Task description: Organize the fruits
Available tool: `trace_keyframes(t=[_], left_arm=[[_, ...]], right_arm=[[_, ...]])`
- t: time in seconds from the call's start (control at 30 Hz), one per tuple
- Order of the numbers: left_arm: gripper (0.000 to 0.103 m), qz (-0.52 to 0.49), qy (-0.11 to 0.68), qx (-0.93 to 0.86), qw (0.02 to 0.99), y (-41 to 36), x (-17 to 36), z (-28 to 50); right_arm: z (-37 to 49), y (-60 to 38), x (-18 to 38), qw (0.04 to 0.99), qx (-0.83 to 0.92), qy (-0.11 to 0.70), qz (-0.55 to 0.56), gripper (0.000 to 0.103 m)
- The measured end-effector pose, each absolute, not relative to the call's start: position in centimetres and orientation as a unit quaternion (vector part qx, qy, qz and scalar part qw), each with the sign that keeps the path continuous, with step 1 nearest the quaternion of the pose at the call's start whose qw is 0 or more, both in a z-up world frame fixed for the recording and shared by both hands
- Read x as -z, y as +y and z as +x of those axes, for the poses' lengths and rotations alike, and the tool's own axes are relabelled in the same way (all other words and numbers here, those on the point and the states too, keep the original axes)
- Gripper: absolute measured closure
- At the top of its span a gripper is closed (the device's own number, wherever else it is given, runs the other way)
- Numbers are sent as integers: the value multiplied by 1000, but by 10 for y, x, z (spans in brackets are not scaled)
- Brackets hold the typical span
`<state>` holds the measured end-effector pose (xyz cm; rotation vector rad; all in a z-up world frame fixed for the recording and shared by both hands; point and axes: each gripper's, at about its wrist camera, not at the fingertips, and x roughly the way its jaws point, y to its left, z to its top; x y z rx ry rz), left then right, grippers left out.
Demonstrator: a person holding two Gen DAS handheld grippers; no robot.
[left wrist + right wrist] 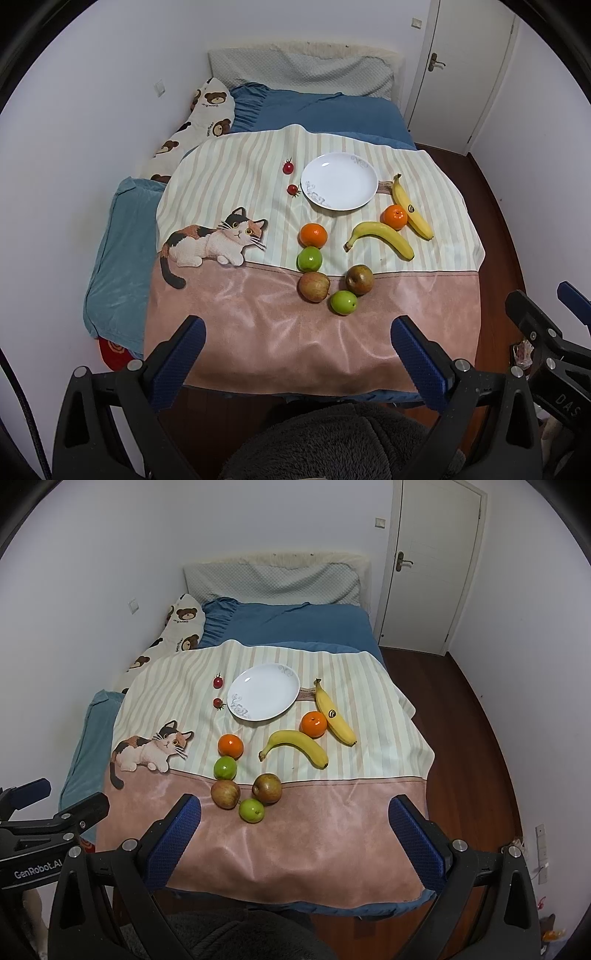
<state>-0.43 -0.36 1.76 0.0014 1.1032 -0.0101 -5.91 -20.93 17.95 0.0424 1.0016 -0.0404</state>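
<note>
1. White walls and a door frame a bed spread with a cat-print cloth.
2. On the cloth: an empty plate, two cherry tomatoes to its left, two bananas, two oranges, two green apples and two brownish apples.
3. Left gripper and right gripper both hang at the bed's near edge, jaws wide apart, holding nothing.
4. Fruit lies ahead of both; the plate sits beyond it.
5. Nearest is the lower green apple, just ahead of the right gripper's left finger; either could reach it.
</note>
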Motion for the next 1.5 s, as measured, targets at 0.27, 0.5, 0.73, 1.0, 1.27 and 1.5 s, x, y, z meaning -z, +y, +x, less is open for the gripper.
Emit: trace_keyframes(t=[0.27,0.5,0.73,1.0,1.27,1.5], left_arm=[[0,1,522,4,853,-4,-20,-4],[0,0,519,2,855,-3,-27,-3],[0,0,520,1,854,-2,-28,-5],[0,-1,521,5,853,2,-25,-9],[0,-25,530,13,848,7,-7,8],[0,-68,573,28,816,-15,43,92]], right_arm=[[-58,-213,-185,878,18,477,22,0],[-58,-213,-186,880,16,473,22,0],[-58,-210,-188,879,15,475,23,0],[-60,-204,-182,876,13,481,24,0],[-40,-207,-160,877,19,478,31,0],[34,-252,-116,874,40,483,12,0]])
